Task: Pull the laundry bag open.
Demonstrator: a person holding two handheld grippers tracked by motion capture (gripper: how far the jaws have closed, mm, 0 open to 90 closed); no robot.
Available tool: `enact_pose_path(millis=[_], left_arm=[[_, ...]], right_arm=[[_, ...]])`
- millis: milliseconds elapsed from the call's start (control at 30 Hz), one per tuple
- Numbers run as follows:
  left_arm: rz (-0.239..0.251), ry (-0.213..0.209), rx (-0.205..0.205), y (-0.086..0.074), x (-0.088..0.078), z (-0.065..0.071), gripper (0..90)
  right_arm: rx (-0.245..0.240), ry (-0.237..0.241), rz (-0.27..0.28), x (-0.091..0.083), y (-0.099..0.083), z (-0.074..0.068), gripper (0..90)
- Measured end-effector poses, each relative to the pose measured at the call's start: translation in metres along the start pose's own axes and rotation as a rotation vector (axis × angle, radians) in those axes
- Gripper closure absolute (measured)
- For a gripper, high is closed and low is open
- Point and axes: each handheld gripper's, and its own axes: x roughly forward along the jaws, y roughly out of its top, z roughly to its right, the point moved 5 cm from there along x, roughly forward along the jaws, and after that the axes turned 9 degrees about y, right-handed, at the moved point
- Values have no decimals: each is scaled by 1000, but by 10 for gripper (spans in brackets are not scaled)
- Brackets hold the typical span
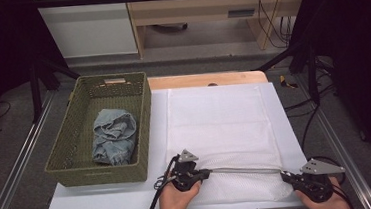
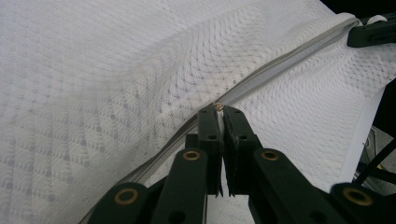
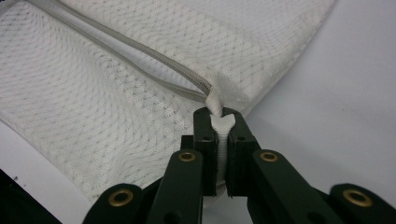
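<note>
At the near edge of the table [image 1: 81, 205], the white mesh laundry bag [image 1: 220, 127] is held at both ends of its zipper [image 1: 244, 170]. The right gripper [image 1: 290, 177], at about 5 o'clock in the high view, is clamped on the white fabric tab [image 3: 219, 119] at the zipper's end; this grip appears meant to anchor the bag and keep the zipper line taut. The left gripper [image 1: 206, 172], near 6 o'clock, is closed narrowly on what looks like the small metal zipper pull [image 2: 218, 107], seen between its jaws in the left gripper view. The stretched zipper runs straight between the two, probably so that the slider can be drawn along without the mesh bunching.

Farther off, toward 10 o'clock, a green woven basket [image 1: 144, 113] is set just beside the bag, with a crumpled denim garment [image 1: 113, 136] lying inside. Its placement suggests the garment is to be loaded into the bag once opened.
</note>
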Motion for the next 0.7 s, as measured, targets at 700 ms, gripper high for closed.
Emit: enact_pose_path(millis=[700], left_arm=[[18, 10, -15, -8, -17, -17, 869]], right_arm=[[-16, -15, -16, 0, -2, -5, 858]])
